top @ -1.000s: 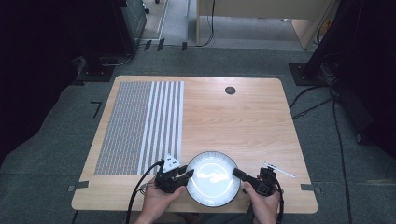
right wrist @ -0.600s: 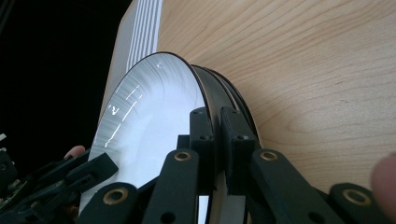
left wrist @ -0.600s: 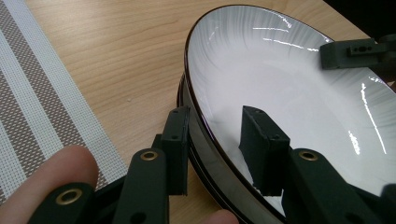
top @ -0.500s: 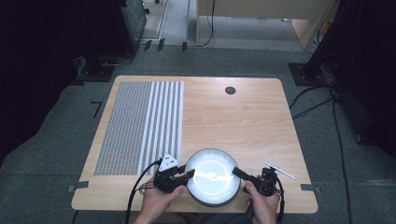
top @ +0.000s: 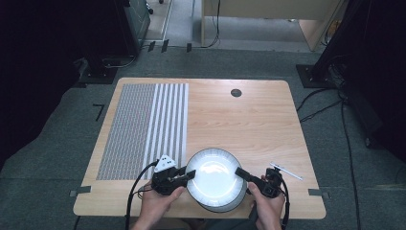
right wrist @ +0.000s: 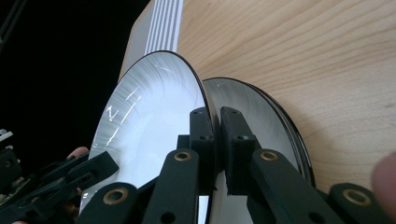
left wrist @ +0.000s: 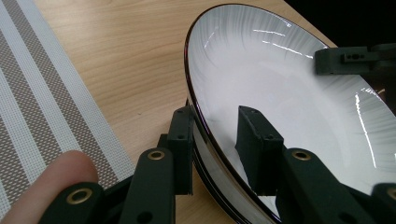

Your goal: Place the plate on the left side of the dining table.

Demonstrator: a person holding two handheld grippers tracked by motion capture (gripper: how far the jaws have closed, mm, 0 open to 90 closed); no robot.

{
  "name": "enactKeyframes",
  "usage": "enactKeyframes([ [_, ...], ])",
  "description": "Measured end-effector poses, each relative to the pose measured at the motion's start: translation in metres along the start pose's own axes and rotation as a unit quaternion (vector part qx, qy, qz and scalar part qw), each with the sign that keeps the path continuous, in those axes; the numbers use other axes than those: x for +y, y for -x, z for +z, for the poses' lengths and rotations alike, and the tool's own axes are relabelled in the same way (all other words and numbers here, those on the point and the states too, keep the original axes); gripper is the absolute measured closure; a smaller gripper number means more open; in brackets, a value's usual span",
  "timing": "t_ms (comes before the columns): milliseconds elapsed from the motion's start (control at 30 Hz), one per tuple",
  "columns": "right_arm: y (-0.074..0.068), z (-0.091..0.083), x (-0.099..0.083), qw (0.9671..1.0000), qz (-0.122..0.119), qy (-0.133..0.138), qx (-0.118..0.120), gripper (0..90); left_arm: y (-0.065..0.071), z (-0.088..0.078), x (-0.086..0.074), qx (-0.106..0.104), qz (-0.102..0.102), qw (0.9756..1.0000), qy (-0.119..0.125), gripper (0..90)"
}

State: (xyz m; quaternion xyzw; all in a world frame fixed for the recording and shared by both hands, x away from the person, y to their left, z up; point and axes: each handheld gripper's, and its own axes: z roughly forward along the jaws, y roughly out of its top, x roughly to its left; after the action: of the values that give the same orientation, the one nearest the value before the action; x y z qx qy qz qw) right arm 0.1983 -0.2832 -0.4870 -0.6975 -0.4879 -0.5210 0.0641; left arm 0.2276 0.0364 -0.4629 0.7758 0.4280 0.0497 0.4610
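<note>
A white plate with a dark rim point(top: 214, 175) is held over a stack of like plates point(top: 218, 207) at the table's front edge. My left gripper point(top: 189, 175) grips its left rim, one jaw under the rim and one on the inner slope. Those jaws have just been closing with the rim between them. My right gripper point(top: 239, 172) is shut on the right rim. In the left gripper view the plate point(left wrist: 289, 88) runs between my left gripper point(left wrist: 215, 116). In the right gripper view the plate point(right wrist: 149, 121) stands off the lower plate point(right wrist: 261, 121), clamped by my right gripper point(right wrist: 215, 114).
A grey striped placemat point(top: 143, 127) covers the table's left part. A round black grommet point(top: 236, 92) sits near the far edge. A thin white stick point(top: 286, 171) lies right of my right hand. The table's front edge point(top: 191, 215) is just below the plates.
</note>
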Motion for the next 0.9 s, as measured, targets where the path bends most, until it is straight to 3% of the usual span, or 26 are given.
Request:
enactKeyframes([
  [200, -0.007, 0.002, 0.004, 1.0, -0.004, -0.001, 0.002, 84.9, -0.002, -0.005, 0.004, 0.003, 0.0, 0.9999, 0.01, 66.7],
  [500, -0.029, 0.014, 0.017, 0.9997, -0.021, -0.011, -0.004, 85.0, -0.011, -0.017, 0.013, 0.021, -0.012, 0.9994, 0.024, 66.0],
  [900, -0.073, 0.058, 0.039, 0.9981, -0.052, -0.033, 0.006, 85.0, -0.049, -0.046, 0.031, 0.054, -0.032, 0.9967, 0.051, 65.9],
])
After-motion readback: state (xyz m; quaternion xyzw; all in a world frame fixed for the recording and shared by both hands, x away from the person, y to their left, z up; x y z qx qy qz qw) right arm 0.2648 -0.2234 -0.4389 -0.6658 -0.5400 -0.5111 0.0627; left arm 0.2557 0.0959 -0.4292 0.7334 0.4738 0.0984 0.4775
